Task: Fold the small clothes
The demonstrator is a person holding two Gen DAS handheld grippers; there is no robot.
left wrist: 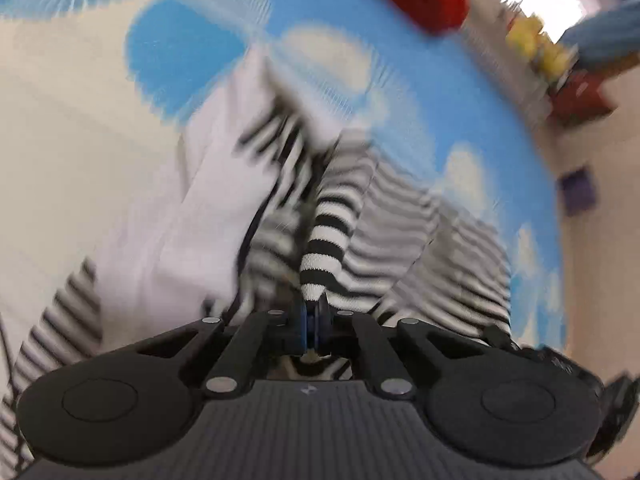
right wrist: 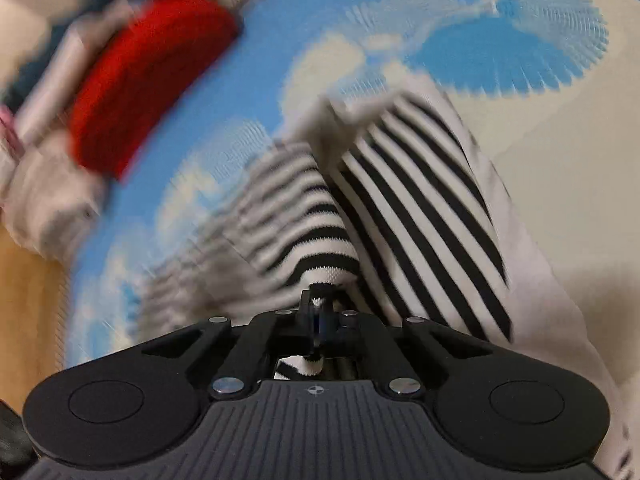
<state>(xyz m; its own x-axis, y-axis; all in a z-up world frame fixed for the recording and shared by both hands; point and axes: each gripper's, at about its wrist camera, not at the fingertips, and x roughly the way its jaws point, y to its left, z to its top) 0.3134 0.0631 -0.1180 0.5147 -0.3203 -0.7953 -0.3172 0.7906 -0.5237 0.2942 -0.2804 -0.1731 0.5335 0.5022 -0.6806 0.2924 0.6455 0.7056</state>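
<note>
A big blue mat with white clouds (left wrist: 400,92) lay spread out flat, most likely to give a soft, wide place for folding. In the left wrist view it filled the top, from about 10 o'clock round to 3 o'clock. On the mat lay the striped garment (right wrist: 420,208), black and white with plain white parts, and it sat in the middle of both views. It was bunched up and lifted at two spots, not lying flat. That was probably because both grippers were pulling it up to fold it over. A red knitted thing (right wrist: 152,80) sat at about 10 o'clock in the right wrist view, well apart from the stripes. It looked parked out of the way, maybe done or waiting its turn. Some small yellow things (left wrist: 536,48) stood at about 2 o'clock in the left wrist view, off the mat, too blurry to name. The left gripper (left wrist: 314,316) had its jaws pressed tight together on a narrow striped piece of the garment, which ran up toward 12 o'clock. The right gripper (right wrist: 320,312) had its jaws pinching a striped edge too, with a bit of cloth poking out behind them. Two holds at once likely kept the cloth straight for the fold.
</note>
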